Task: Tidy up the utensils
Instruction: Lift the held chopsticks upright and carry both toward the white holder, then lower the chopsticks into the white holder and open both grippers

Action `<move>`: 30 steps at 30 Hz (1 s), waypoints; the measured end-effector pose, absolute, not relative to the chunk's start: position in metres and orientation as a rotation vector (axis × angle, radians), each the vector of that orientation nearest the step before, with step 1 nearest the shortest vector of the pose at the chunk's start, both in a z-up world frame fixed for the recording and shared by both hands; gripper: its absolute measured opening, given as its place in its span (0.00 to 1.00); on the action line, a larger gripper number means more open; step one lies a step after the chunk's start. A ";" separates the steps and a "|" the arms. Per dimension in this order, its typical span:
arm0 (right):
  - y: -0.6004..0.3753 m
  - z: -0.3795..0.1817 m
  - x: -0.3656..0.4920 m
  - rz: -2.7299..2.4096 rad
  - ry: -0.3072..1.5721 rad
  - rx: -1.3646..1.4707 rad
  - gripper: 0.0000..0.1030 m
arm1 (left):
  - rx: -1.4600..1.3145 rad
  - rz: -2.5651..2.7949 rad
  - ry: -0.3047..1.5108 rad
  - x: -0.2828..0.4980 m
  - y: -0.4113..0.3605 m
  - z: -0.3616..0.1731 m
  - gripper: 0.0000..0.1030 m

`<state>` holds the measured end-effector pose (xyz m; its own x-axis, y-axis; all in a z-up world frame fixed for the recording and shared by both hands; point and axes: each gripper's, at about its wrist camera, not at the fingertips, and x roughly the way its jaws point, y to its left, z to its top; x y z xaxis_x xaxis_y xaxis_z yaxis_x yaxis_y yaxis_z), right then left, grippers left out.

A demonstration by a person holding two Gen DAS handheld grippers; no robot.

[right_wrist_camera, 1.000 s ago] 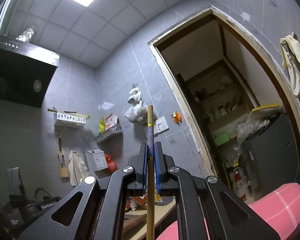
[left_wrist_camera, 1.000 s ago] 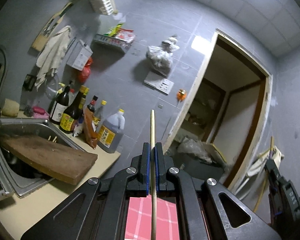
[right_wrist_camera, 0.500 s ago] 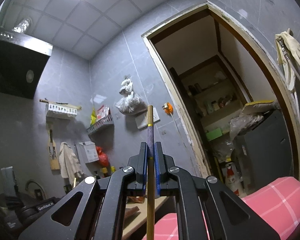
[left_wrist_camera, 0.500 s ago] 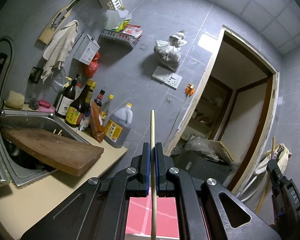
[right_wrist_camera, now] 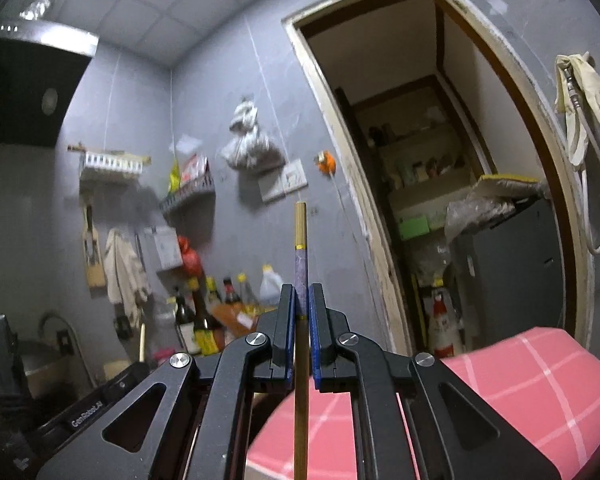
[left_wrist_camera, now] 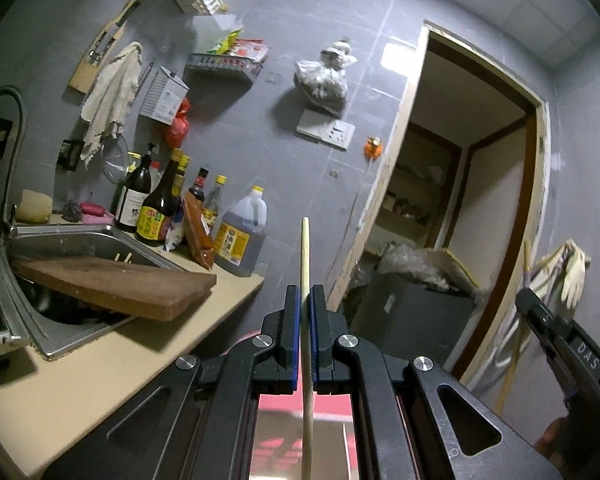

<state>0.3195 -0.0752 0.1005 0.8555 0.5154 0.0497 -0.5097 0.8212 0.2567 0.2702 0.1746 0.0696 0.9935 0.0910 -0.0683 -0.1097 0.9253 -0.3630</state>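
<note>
**Two chopsticks, one per gripper, both pointing straight ahead**

Two grips are in place. The left gripper has its jaws clamped on a plain pale chopstick, and the right gripper is clamped on a chopstick with a purple band (gold ring above the band).

Each stick lies along its tool's own forward line, running from below the camera, between the blue pads, and out past the fingertips, so each long axis matches the direction the gripper points.

Ahead and to the left of the left gripper sit the sink and a cutting board resting across it. The left hand looks nearer to that counter; where the sticks should go is not visible.
</note>
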 end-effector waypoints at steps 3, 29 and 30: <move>-0.072 0.095 0.313 0.563 0.072 0.227 0.05 | -0.341 0.075 0.076 0.269 0.166 0.063 0.02; -0.105 0.089 0.274 0.527 0.183 0.167 0.41 | -0.297 -0.032 0.240 0.240 0.136 0.065 0.33; -0.110 0.091 0.270 0.519 0.170 0.164 0.43 | -0.290 -0.031 0.236 0.237 0.133 0.068 0.36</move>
